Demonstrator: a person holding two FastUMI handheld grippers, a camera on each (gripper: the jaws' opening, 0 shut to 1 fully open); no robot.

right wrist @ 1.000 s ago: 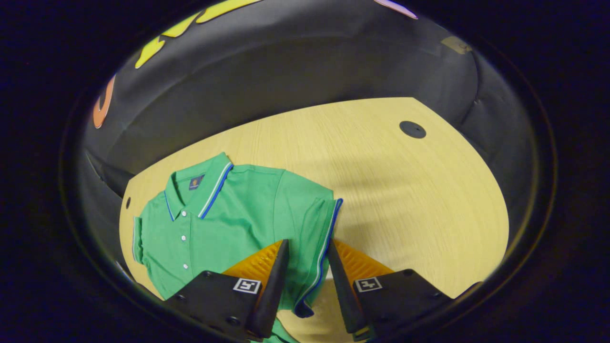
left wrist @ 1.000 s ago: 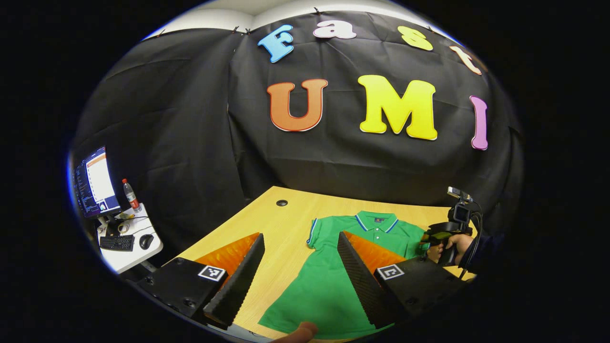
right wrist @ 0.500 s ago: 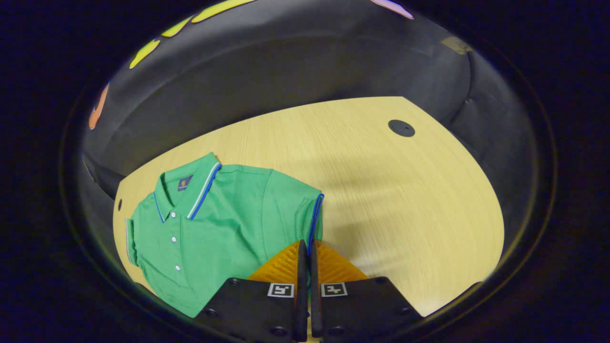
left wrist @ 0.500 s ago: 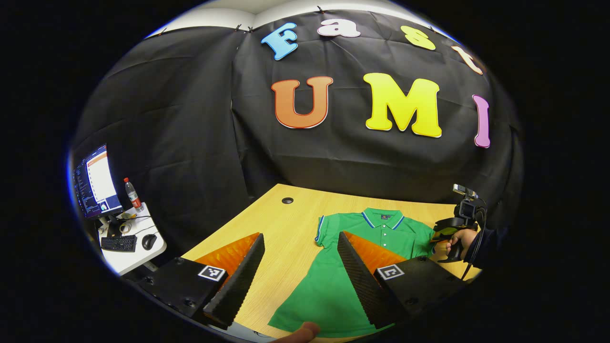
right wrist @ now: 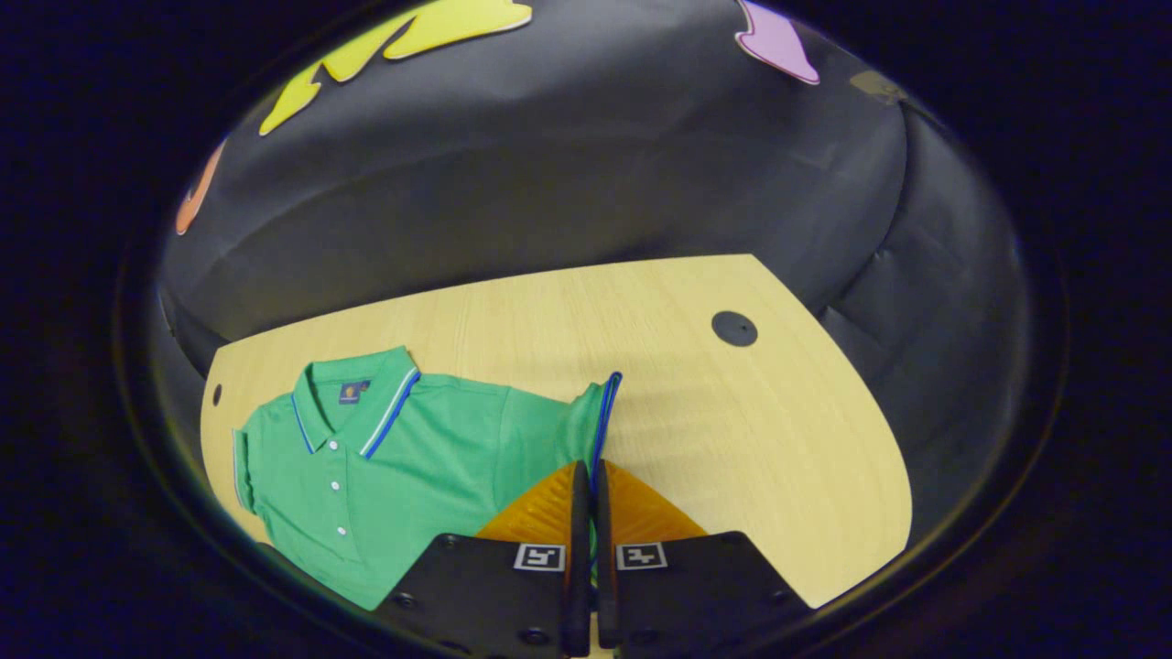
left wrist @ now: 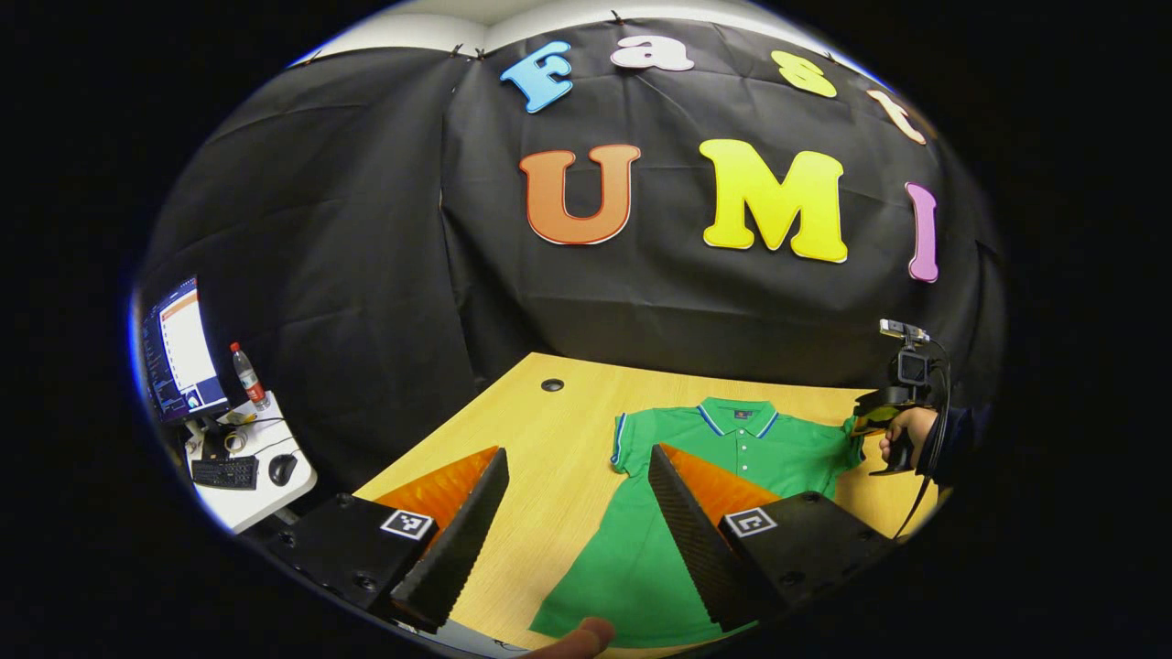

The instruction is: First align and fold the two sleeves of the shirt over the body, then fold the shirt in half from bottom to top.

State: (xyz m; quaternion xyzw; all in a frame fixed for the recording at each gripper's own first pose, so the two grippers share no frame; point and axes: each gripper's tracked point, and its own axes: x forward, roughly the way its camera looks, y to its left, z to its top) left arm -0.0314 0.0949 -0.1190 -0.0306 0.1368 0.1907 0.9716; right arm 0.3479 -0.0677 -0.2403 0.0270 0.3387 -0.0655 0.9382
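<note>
A green polo shirt with blue-and-white trim lies front up on a wooden table. My right gripper is shut on the hem of one sleeve and holds it raised off the table. In the left gripper view that gripper and the hand holding it appear at the shirt's far right sleeve. My left gripper stands open above the near part of the shirt, with nothing between its fingers. The other sleeve lies flat.
A black grommet hole marks each far corner of the table. A side desk off the left edge carries a monitor, a keyboard, a mouse and a bottle. A fingertip shows at the bottom.
My right gripper closed on the sleeve hem, then lifted it off the table. My left gripper stayed open and barely moved.
</note>
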